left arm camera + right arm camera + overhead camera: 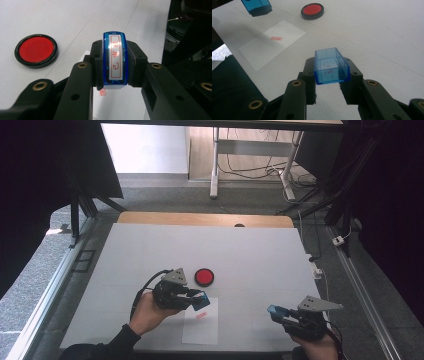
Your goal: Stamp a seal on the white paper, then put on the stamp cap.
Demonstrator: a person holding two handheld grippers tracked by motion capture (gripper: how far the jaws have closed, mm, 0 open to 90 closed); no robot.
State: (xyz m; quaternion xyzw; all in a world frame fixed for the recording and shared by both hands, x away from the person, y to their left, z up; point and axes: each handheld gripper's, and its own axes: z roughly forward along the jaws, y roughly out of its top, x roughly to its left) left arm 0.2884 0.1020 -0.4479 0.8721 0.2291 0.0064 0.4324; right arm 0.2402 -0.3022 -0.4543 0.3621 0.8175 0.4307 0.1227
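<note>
One white table (250,250) carries everything, with a sheet of paper (202,330) near its front edge bearing a small red stamp mark (276,38). Just beyond the paper sits a round red ink pad (204,276). Above the paper, the left gripper (196,298) pinches a blue stamp (115,61), its label facing the camera. Well to the right, the right gripper (280,314) clamps the clear blue stamp cap (331,66), held open side forward.

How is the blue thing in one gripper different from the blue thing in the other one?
The stamp in the left gripper is solid, with a white face and red characters; the cap in the right gripper is a hollow, see-through box with an open mouth. The stamp hangs above the paper; the cap is off to the side over the bare table. Both are blue plastic, each clamped between black jaws.
</note>
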